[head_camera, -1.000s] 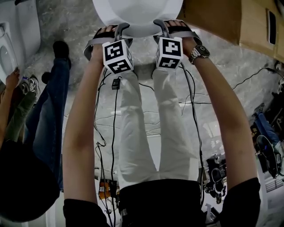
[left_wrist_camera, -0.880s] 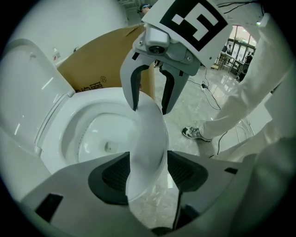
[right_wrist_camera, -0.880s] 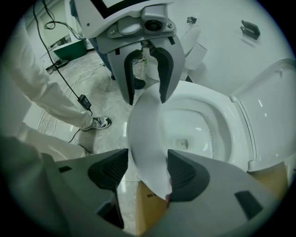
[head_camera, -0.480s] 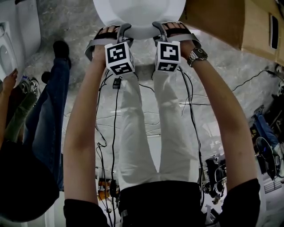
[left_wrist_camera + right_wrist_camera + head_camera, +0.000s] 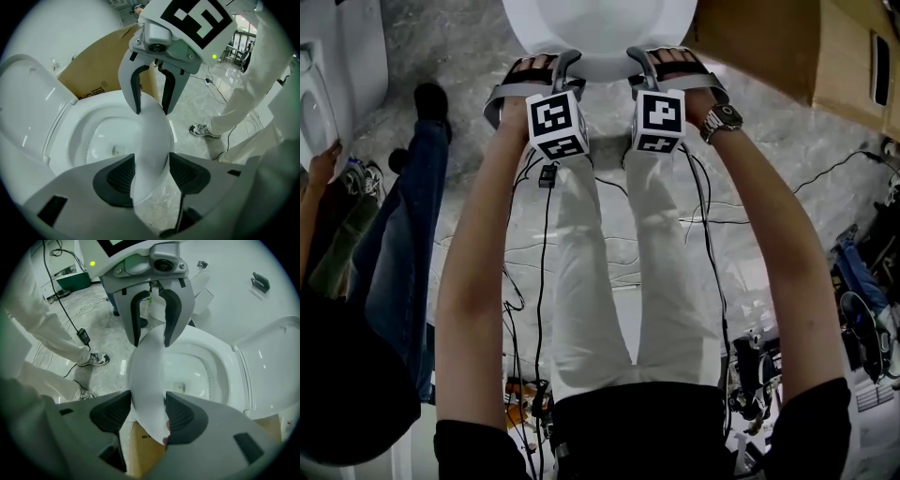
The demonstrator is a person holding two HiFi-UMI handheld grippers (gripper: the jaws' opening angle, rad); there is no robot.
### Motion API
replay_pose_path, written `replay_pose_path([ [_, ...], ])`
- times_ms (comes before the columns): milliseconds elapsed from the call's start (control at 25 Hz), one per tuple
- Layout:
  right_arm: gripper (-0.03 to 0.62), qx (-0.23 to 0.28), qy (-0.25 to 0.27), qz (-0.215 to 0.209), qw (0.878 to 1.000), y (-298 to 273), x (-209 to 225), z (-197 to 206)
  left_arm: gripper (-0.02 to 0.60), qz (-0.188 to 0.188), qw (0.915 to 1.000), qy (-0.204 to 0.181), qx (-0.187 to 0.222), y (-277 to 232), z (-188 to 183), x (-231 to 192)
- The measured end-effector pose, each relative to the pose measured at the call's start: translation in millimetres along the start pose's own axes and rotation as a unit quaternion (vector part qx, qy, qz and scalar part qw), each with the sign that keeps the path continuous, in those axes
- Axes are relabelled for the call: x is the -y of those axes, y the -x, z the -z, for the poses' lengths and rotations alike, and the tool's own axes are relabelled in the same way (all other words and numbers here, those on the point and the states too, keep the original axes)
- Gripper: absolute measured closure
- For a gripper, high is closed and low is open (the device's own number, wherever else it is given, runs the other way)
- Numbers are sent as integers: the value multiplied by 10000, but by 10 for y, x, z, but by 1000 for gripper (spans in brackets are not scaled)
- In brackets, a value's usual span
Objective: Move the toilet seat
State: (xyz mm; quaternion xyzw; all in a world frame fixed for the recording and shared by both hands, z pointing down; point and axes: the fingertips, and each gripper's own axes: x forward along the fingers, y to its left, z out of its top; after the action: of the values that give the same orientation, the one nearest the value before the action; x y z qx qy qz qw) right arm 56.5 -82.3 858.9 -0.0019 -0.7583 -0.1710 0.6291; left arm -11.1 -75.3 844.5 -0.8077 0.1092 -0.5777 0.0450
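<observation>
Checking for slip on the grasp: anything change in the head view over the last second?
Barely. The left gripper and the right gripper drifted slightly to the right in the head view. The toilet seat drifted with them, so this may only be head motion. Nothing was taken hold of or let go. Both grippers stay shut on the seat's front edge, side by side, with the arms stretched out as before.

Head view: bright, even ambient light, no hard shadows. White toilet (image 5: 600, 28) at top edge is overexposed, surface detail lost. Left & right gripper views: fisheye, strong barrel distortion, black vignette at corners, green fringe at frame edges. Toilet seat (image 5: 152, 140) close to lens, slightly soft w/ low contrast. Specular streaks on lid (image 5: 33, 84). Floor (image 5: 201, 108) glossy, reflects light. Green LED (image 5: 214, 57) lit.
</observation>
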Motion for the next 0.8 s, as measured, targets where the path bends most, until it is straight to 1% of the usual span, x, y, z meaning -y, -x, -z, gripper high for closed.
replay_pose_path([
  [320,353,6,-89,-26,10000,60,27,-25,339,-75,9999,-125,24,61,14,27],
  [560,355,45,-83,7,10000,219,58,-14,339,-156,9996,-216,33,158,-67,7],
  [800,353,61,-43,43,10000,396,108,-56,339,-280,9988,-407,17,305,-99,-26],
])
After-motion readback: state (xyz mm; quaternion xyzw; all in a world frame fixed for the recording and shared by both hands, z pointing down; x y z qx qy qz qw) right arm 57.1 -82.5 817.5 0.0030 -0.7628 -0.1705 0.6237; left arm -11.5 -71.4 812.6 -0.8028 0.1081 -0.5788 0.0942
